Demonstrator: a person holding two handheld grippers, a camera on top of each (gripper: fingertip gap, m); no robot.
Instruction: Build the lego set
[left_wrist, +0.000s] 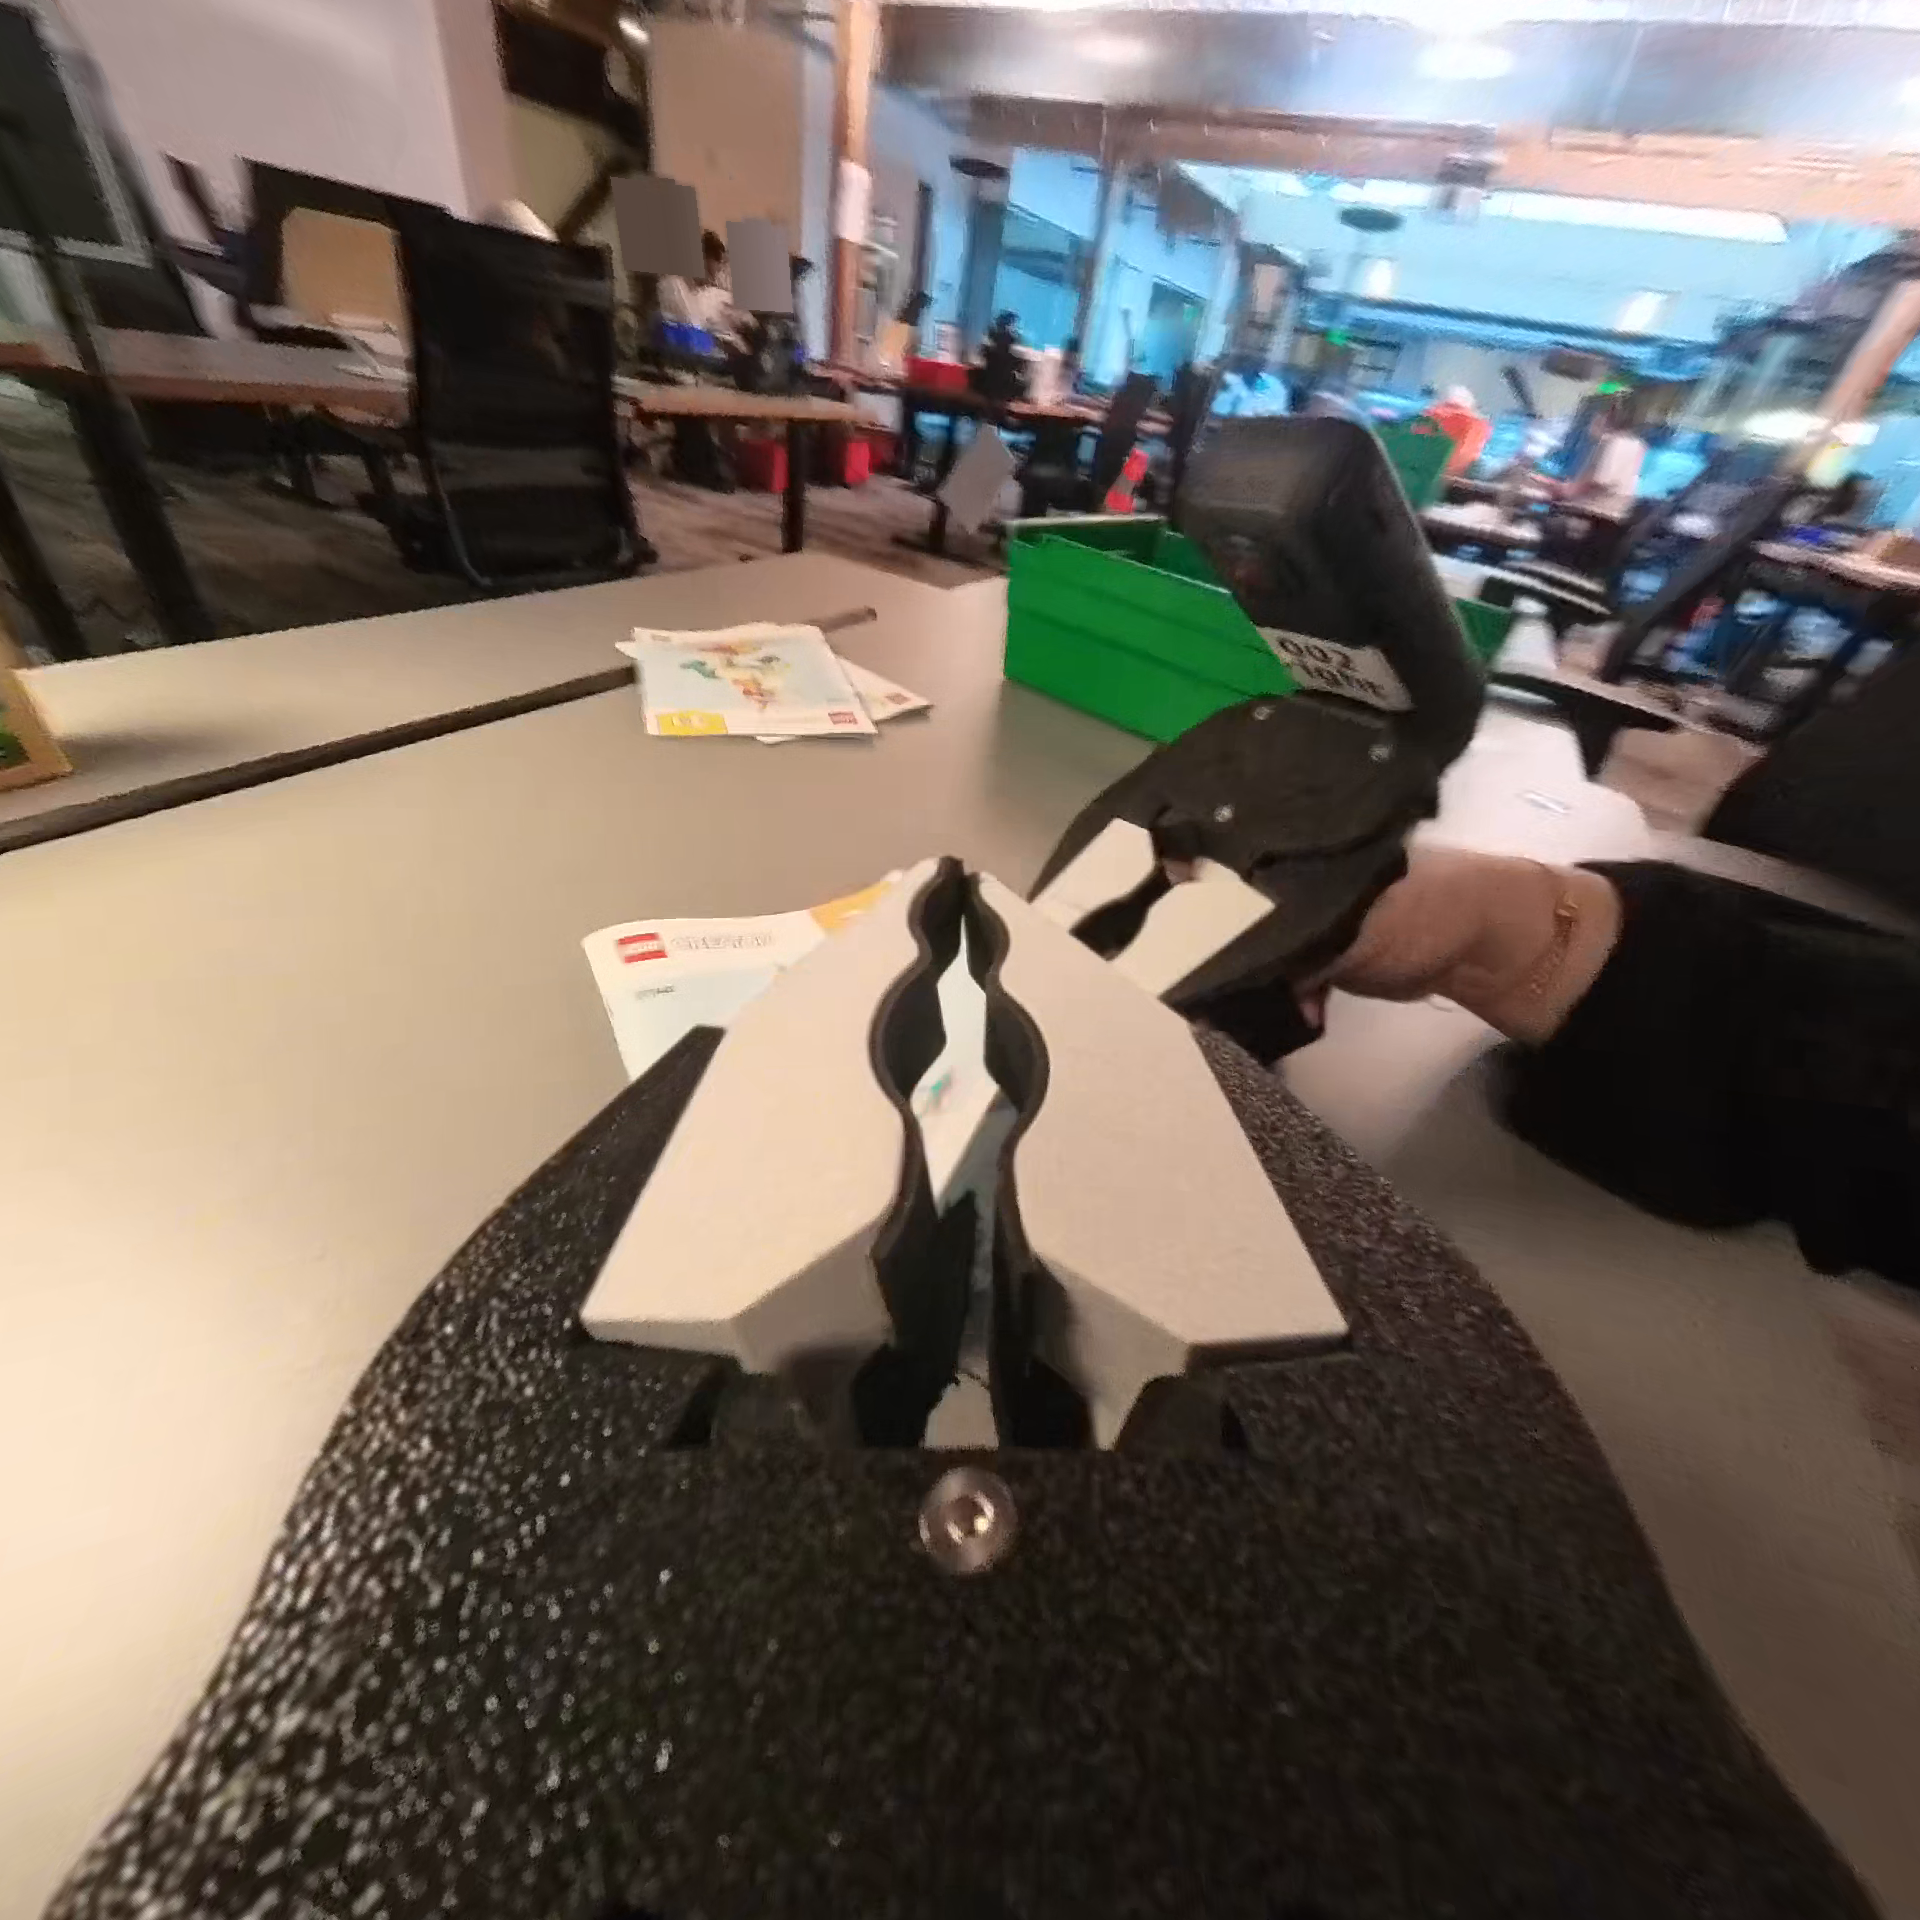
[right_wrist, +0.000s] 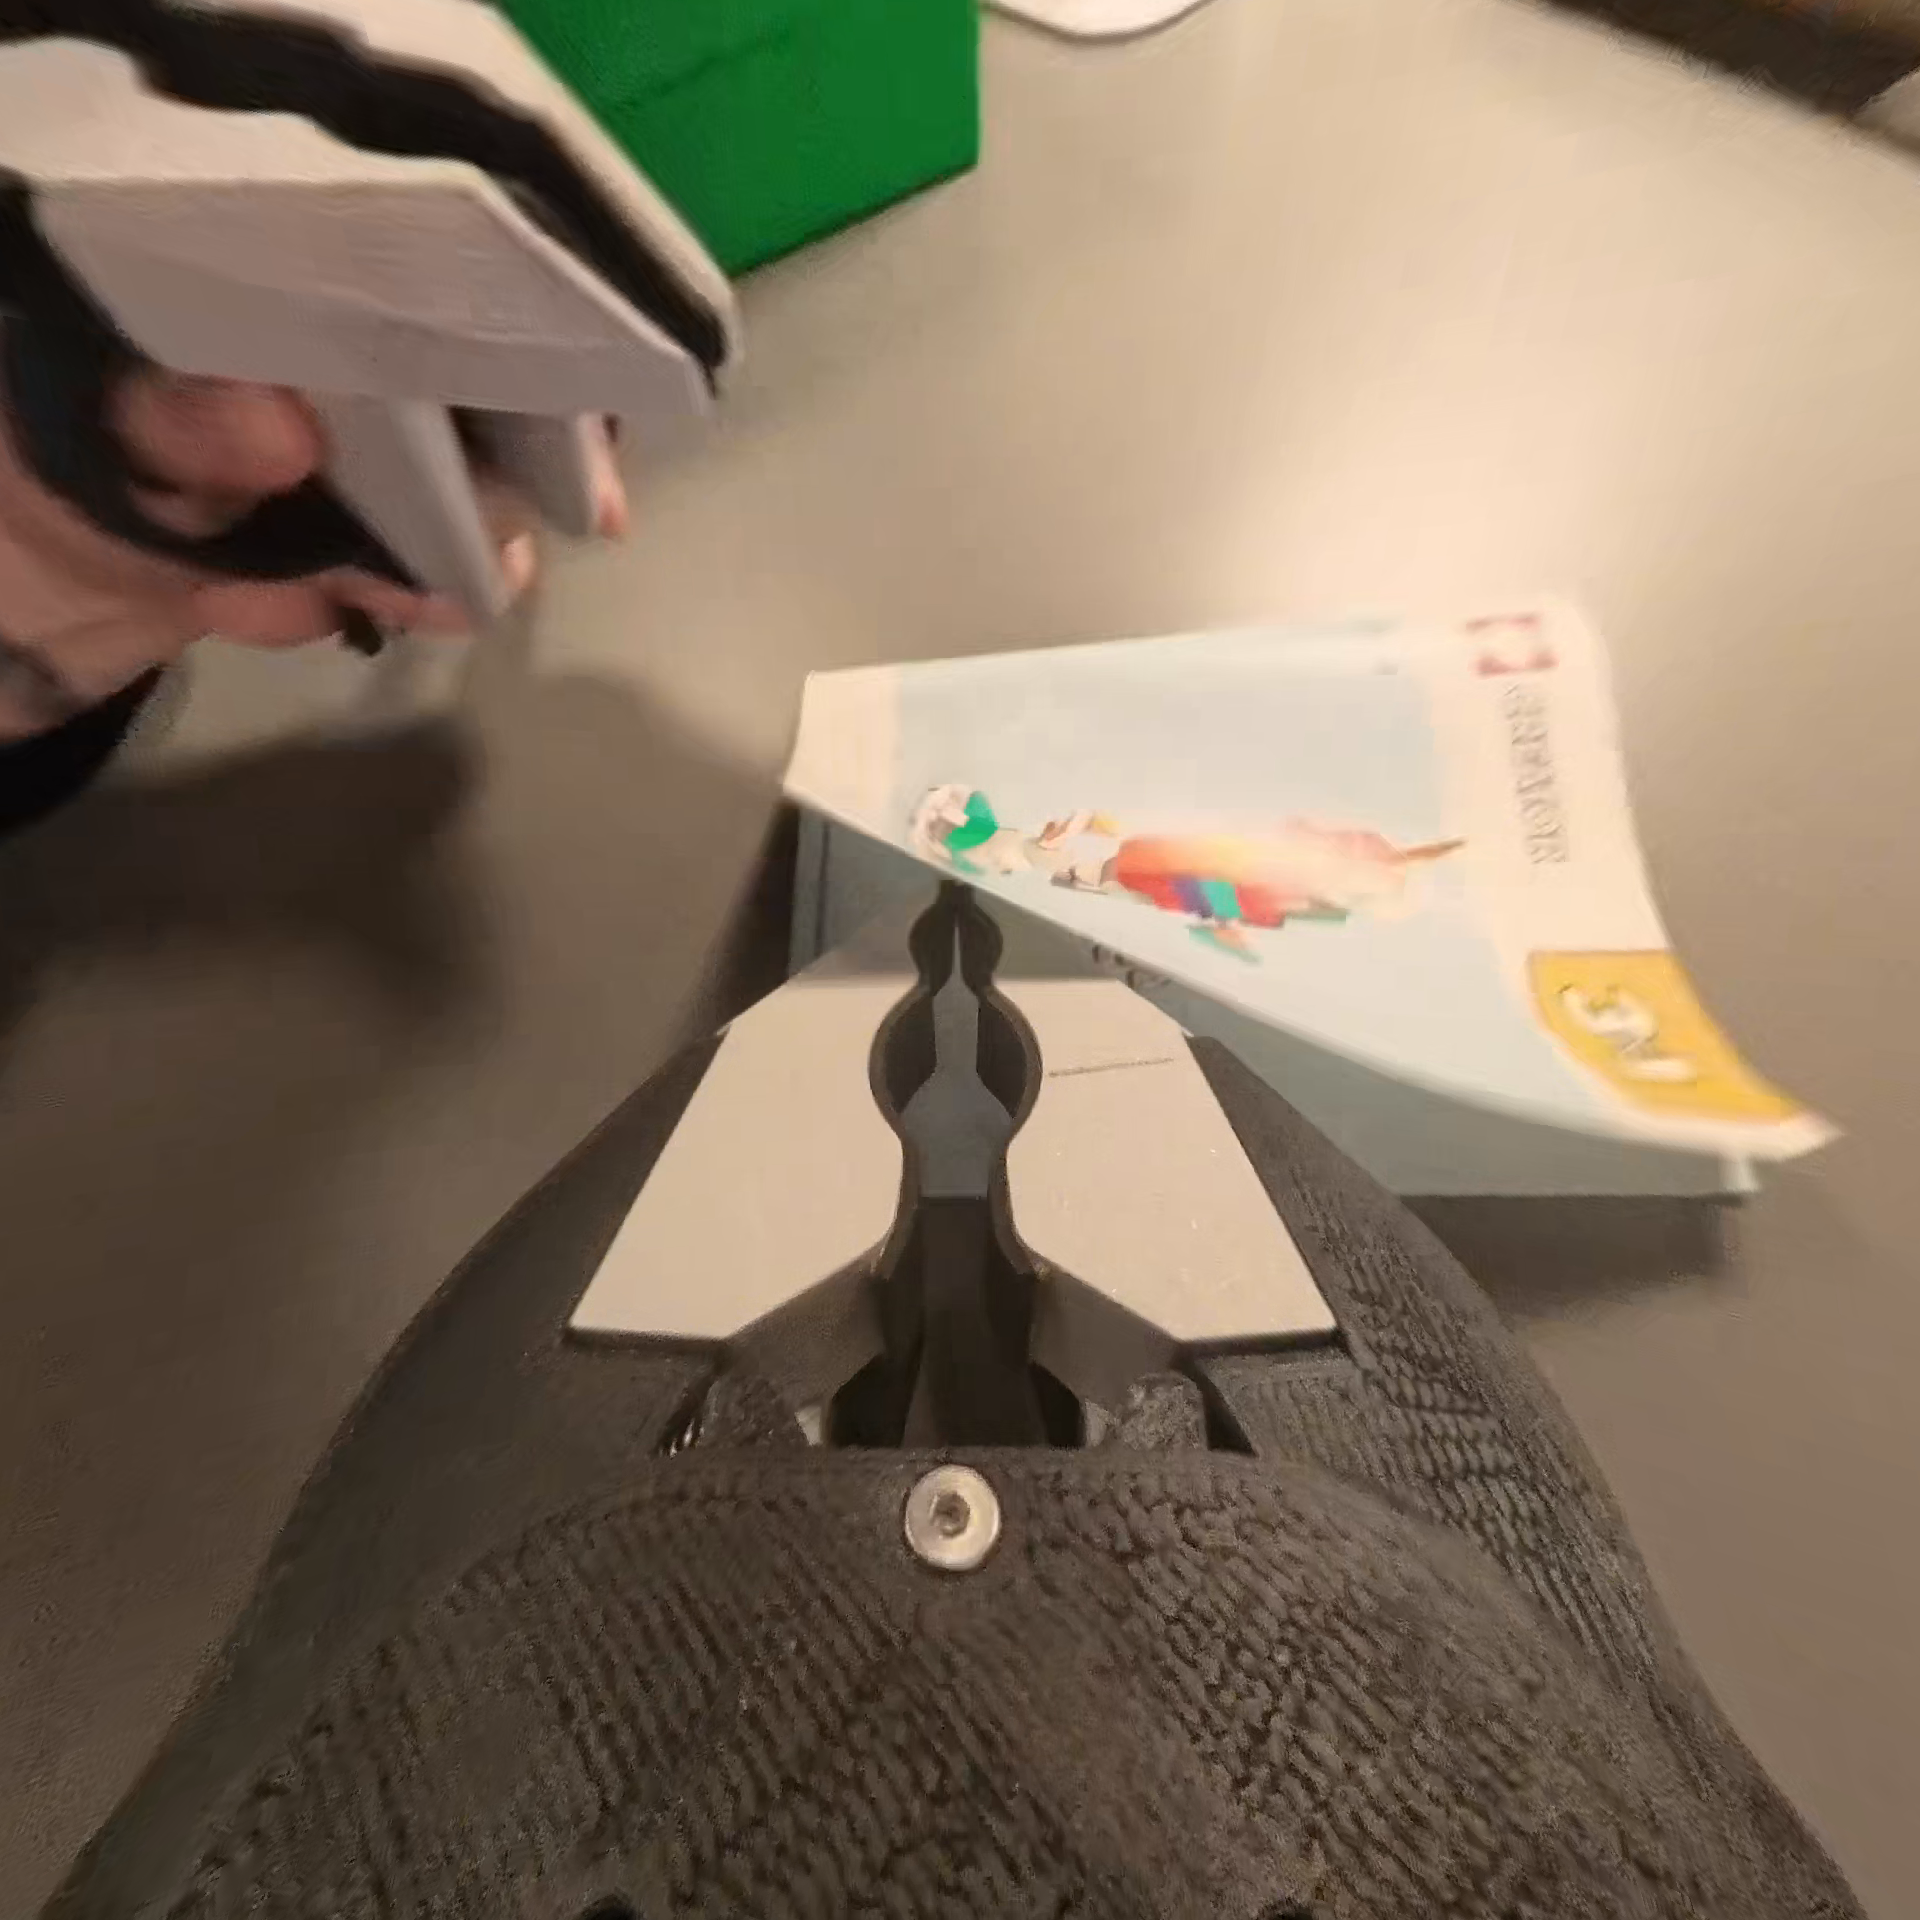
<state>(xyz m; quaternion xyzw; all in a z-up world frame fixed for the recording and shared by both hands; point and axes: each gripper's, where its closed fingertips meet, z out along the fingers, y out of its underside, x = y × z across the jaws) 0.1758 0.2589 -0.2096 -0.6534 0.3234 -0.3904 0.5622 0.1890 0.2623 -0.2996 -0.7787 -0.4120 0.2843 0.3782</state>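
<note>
Two grippers work over one instruction booklet (right_wrist: 1299, 831) that lies on the grey table (left_wrist: 312, 987). The right gripper (right_wrist: 954, 914) has its jaws pressed together on the near edge of the booklet's cover, and the cover is lifted and bowed upward while the pages below lie flat. The left gripper (left_wrist: 961, 883) hangs just above the booklet, its jaws nearly together with nothing between them as far as I can tell. No bricks show in either view; the set's parts may be in the green bin (left_wrist: 1122, 634) at the far right, whose inside is hidden. A second pile of booklets (left_wrist: 748, 681) lies farther off, near the table seam.

The step in hand looks like opening the booklet to the first page, so the build itself has not begun. To do it well, the right gripper should swing the cover over in an arc about the spine rather than pull straight up, which would drag the whole booklet. The left gripper could press down on the lower pages near the spine to keep them still. The thin cover may tear or slip free if it is pinched too hard or tugged.
</note>
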